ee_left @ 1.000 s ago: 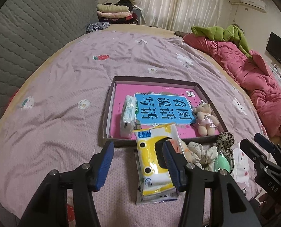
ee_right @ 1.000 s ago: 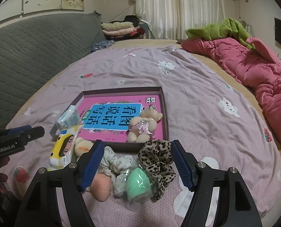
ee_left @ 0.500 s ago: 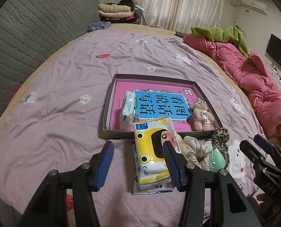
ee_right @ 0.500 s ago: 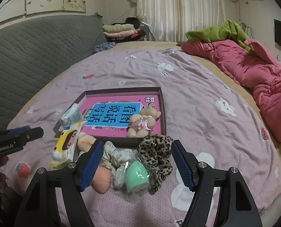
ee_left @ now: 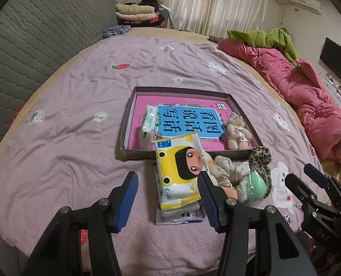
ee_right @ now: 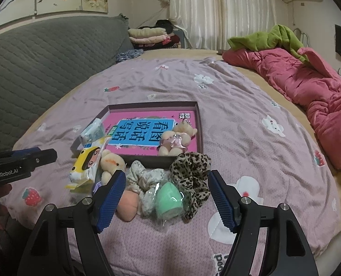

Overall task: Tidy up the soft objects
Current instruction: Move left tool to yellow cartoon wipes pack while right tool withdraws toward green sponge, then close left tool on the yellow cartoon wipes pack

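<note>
Soft stuff is all bunched up on the bed just in front of the shallow box: a leopard scrunchie, a pale floral scrunchie, a mint sponge in clear wrap, a peach puff and a little cream plush, all touching each other in one heap. Left of that heap there's a yellow cartoon tissue pack lying on top of another flat pack, its far end propped on the box's near wall. Inside the box, a small teddy in a pink outfit sits at the right on the pink book, and a small wrapped tissue packet lies along the left side. Left gripper hovers low over the near end of the tissue pack, jaws wide apart, nothing in them. Right gripper is spread wide too, hanging over the sponge and scrunchies, holding nothing.
</note>
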The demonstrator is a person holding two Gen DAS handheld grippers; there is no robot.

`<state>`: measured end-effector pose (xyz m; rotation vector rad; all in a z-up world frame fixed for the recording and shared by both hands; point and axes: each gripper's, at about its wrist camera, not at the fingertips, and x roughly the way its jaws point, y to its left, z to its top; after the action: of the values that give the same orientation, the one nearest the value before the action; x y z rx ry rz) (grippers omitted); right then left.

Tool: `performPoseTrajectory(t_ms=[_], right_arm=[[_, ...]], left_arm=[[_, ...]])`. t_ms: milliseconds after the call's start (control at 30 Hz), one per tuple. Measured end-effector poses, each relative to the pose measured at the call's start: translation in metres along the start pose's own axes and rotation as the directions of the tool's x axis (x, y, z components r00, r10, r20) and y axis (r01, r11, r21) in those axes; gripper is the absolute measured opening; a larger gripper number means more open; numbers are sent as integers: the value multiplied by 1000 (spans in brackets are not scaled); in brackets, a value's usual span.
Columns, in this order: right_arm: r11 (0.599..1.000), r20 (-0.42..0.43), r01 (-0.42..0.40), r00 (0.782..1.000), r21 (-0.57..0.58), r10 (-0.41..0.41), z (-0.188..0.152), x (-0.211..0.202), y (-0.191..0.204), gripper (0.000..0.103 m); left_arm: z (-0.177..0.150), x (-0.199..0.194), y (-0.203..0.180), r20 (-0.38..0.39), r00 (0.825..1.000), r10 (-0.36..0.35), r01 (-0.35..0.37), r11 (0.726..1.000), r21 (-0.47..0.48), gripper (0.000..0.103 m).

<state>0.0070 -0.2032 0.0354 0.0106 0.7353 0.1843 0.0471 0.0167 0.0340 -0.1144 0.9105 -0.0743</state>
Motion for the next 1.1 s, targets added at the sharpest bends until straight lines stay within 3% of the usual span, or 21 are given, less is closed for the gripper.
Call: performPoseTrajectory(t_ms=[1100], right_arm=[[1000, -71, 4, 997, 11, -3, -24, 11, -7, 75]], left_arm=[[-25, 13, -16, -77, 994, -73, 72, 997, -15, 54]])
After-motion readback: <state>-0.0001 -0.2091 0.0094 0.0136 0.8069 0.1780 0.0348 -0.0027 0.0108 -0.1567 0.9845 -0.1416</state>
